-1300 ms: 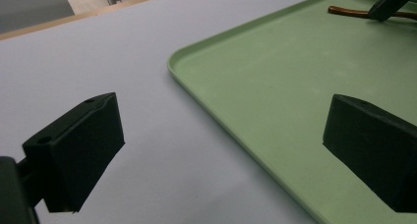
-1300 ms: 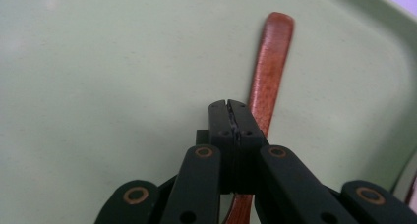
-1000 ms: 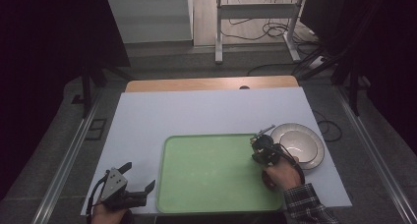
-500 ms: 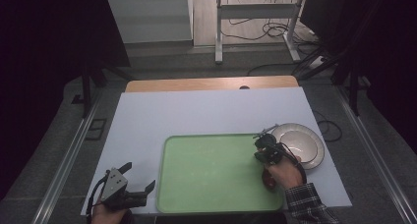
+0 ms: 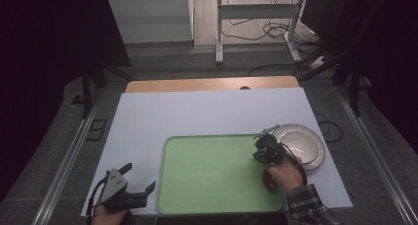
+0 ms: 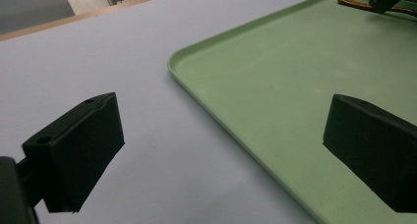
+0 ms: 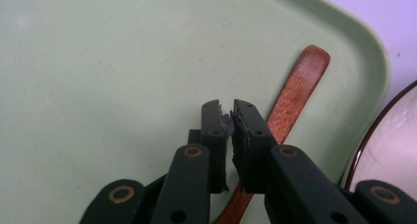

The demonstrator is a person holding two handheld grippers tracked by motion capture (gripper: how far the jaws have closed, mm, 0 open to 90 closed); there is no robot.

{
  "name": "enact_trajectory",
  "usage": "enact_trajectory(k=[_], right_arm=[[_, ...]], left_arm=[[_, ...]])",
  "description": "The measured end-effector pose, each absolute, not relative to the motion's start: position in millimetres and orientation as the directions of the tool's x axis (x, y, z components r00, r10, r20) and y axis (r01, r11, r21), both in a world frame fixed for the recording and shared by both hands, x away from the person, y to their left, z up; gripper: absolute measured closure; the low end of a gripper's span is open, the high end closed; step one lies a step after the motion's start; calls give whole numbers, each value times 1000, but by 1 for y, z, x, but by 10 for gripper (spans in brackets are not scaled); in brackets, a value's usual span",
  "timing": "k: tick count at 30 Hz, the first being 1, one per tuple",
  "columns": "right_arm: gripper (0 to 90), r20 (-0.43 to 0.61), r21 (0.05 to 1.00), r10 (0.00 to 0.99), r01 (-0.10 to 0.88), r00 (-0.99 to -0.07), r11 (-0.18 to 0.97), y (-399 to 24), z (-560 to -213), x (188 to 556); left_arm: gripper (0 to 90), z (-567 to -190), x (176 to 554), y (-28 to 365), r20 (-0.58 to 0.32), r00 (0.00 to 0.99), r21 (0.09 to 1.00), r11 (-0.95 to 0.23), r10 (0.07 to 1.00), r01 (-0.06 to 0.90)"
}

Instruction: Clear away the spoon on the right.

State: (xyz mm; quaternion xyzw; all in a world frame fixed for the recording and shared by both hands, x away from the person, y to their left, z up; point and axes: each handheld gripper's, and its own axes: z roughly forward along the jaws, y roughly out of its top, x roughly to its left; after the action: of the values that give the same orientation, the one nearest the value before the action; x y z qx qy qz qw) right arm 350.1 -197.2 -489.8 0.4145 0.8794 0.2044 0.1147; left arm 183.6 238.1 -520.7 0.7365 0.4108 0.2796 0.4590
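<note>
The right tool (image 7: 231,117), jaws nearly closed and empty, hovers above a wooden stick (image 7: 294,100) by the tray's (image 5: 212,170) right rim, beside a plate (image 5: 309,151). The left tool (image 5: 132,181) gapes wide over bare counter (image 5: 197,111) at the tray's left edge.

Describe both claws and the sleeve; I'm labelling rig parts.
Left claw: black, with a grey three-cornered plate and blocky black jaws. Right claw: black linked arms with brass-ringed pivots and narrow jaws. The sleeve is dark plaid.

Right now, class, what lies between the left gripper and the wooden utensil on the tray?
In the left gripper view, bare white table, then the bare floor of the green tray, lies between the left gripper and the wooden utensil.
</note>
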Motion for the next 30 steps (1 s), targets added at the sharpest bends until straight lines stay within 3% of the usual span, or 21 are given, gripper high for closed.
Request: enact_trajectory(k=[15, 30], right_arm=[[657, -15, 490, 756, 654, -655, 576, -197, -484, 348], [382, -13, 529, 725, 611, -688, 589, -195, -479, 346]], left_arm=[[17, -521, 184, 238, 38, 507, 905, -245, 861, 348], [17, -521, 184, 237, 39, 508, 905, -245, 861, 347]])
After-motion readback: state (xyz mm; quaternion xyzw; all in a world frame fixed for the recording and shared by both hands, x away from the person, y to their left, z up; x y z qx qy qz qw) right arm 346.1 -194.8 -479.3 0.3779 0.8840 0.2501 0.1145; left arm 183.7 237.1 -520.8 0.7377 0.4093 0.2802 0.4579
